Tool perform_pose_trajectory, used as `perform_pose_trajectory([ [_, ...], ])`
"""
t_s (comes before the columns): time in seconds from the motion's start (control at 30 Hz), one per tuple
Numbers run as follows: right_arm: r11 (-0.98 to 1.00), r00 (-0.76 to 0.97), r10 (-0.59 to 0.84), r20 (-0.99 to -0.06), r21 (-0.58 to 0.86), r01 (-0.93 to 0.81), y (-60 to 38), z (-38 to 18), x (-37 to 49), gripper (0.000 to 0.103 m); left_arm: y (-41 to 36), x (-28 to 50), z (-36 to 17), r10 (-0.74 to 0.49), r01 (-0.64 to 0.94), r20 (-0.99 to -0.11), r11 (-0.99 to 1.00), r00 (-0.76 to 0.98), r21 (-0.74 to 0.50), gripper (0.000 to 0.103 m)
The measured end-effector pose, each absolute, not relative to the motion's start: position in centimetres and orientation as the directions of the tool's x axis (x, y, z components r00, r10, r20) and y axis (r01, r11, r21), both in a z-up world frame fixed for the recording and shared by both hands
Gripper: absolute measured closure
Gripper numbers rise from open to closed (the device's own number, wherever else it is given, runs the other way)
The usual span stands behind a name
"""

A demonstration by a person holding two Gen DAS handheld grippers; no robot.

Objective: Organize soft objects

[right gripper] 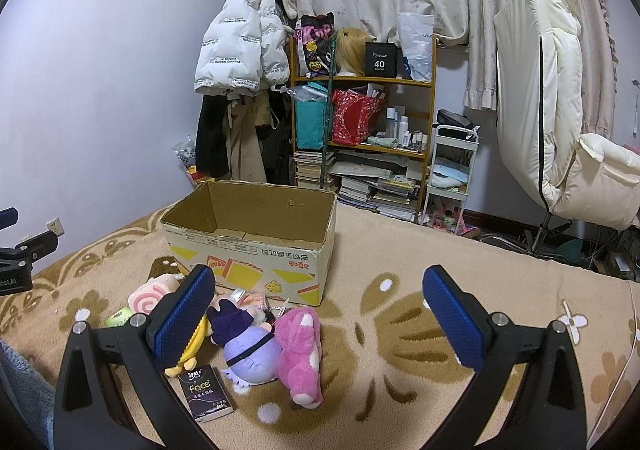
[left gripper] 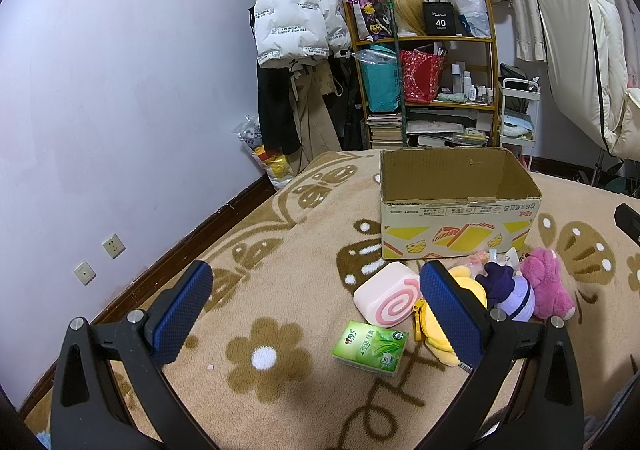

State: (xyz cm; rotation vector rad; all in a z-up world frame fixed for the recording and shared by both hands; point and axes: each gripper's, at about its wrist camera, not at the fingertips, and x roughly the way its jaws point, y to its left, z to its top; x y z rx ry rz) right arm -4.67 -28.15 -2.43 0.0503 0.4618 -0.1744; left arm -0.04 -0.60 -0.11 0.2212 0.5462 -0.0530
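Both hand-held grippers, left [left gripper: 316, 290] and right [right gripper: 319, 294], gape wide, holding nothing. Soft toys sit on the bed blanket [right gripper: 400, 330] just before the open cardboard box [right gripper: 256, 246]: pink plush [right gripper: 300, 350], purple plush [right gripper: 250, 350], yellow plush [left gripper: 440, 326] (partly hidden), swirl cushion [left gripper: 388, 298], green tissue pack [left gripper: 370, 346].

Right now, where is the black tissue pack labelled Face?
In the right wrist view, the black tissue pack lies on the beige blanket at lower left, just in front of the purple plush doll.

Left tongs [left gripper: 316, 284] agape above pink swirl cushion [left gripper: 386, 295], green tissue pack [left gripper: 370, 346], cardboard box [left gripper: 460, 226] beyond
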Motion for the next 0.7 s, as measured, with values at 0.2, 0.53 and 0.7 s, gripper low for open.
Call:
perform_pose_trajectory([
  [0.2,0.984,0.880,-0.156,-0.448,0.008,0.178,-28.14,-2.44,-4.65,0.000,-0.60,-0.04,-0.12,0.009,0.109,-0.520,0.975,0.854,0.195,0.001],
  [0.53,0.984,0.880,-0.155,-0.448,0.009,0.178,-28.10,-2.48,-4.63,0.000,-0.62,-0.04,-0.12,0.009,0.108,-0.521,0.975,0.853,0.195,0.001],
  [0.7,0.984,0.880,-0.156,-0.449,0.008,0.178,-28.11,-2.52,-4.59,0.000,-0.58,-0.25,-0.16,0.007,0.112,-0.525,0.974,0.851,0.196,0.001],
])
